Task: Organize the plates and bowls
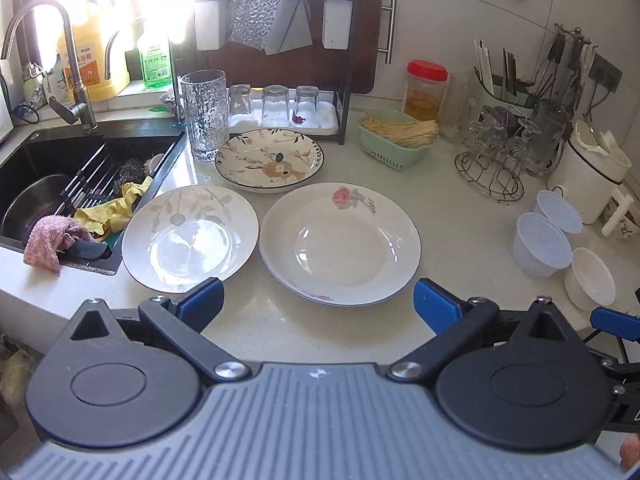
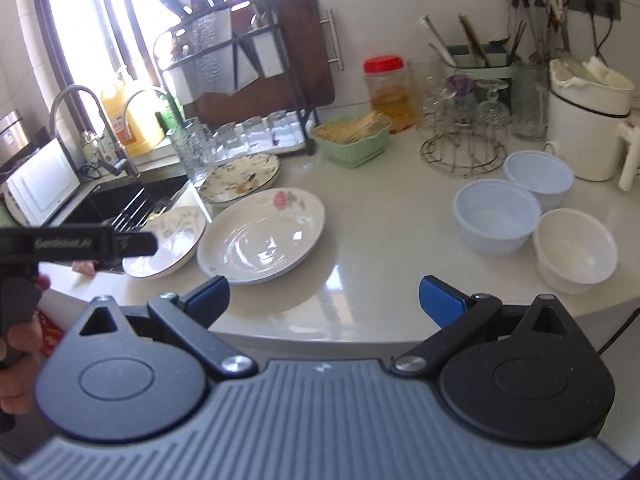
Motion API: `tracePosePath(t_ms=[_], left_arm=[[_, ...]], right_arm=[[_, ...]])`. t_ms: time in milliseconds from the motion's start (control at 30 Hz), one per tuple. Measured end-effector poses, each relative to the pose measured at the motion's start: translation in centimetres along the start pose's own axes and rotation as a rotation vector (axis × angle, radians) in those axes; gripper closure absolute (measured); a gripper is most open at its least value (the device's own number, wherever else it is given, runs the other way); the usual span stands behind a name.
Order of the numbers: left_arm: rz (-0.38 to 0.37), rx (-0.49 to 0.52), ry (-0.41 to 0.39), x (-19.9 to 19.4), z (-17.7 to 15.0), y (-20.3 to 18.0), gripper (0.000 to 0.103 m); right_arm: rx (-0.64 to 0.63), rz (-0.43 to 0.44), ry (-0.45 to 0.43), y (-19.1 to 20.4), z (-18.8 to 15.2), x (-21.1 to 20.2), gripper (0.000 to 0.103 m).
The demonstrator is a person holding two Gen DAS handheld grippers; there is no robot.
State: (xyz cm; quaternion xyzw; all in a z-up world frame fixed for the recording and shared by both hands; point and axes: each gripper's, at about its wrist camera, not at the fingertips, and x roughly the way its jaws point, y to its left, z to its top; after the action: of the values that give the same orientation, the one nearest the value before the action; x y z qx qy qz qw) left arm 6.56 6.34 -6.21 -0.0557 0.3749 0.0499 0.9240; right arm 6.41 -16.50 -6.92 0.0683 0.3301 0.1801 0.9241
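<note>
Left tool: the left tool hangs over the near edge of the tabletop, blue pads spread wide, grasping nothing. It faces the gap between the 2 nearest plates.
Right tool: the right tool is likewise released and empty, held back from the tabletop edge, aimed between the plates and the bowls.
Plates: 3, all lying flat and separate. The rose plate sits nearest the left tool. The leaf plate lies just beside it on the sink side, its rim very near or touching. The deer plate sits behind both, by the tall glass; whether its rim overlaps the rose plate I cannot tell.
Bowls: 3, grouped well apart from the plates on the right. 2 pale blue bowls stand close together by the white kettle; the white bowl is in front, just beside them.
Step in hand: judged from the layout, the very start. Nothing is stacked or lifted, and both tools are only approaching.
Next move: likely stack the plates into 1 pile and nest the bowls. A plate lying flat calls for a pad slid under its raised rim, pinching at the edge, then a level lift.
Risk: glazed rims may slip in the pads; the leaf plate sits close to the sink edge.
</note>
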Motion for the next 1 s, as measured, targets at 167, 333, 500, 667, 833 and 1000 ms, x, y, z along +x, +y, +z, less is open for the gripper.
tracePosePath(t_ms=[167, 333, 500, 667, 833, 1000], left_arm=[[-0.008, 0.002, 0.008, 1.3, 1.5, 2.3, 0.001], [-0.006, -0.026, 0.012, 3.0, 3.4, 5.9, 0.001], [-0.027, -0.004, 0.012, 4.7, 5.9, 10.4, 0.001], [-0.034, 0.007, 0.009, 6.7, 8.7, 15.0, 0.001], [-0.014, 0.024, 0.015, 8.9, 11.5, 19.1, 0.001], [-0.044, 0.072, 0.037, 11.3, 13.6, 22.8, 0.001]], right_arm=[[0.003, 0.014, -0.009, 1.9, 1.3, 1.3, 0.0], [0.01, 0.034, -0.008, 4.8, 1.5, 3.5, 0.004], [0.009, 0.033, 0.017, 8.6, 2.0, 6.6, 0.006], [0.004, 0.001, 0.011, 12.0, 3.5, 8.9, 0.006], [0.053, -0.022, 0.03, 14.9, 5.7, 12.4, 0.006], [-0.017, -0.029, 0.059, 18.6, 7.6, 15.3, 0.006]])
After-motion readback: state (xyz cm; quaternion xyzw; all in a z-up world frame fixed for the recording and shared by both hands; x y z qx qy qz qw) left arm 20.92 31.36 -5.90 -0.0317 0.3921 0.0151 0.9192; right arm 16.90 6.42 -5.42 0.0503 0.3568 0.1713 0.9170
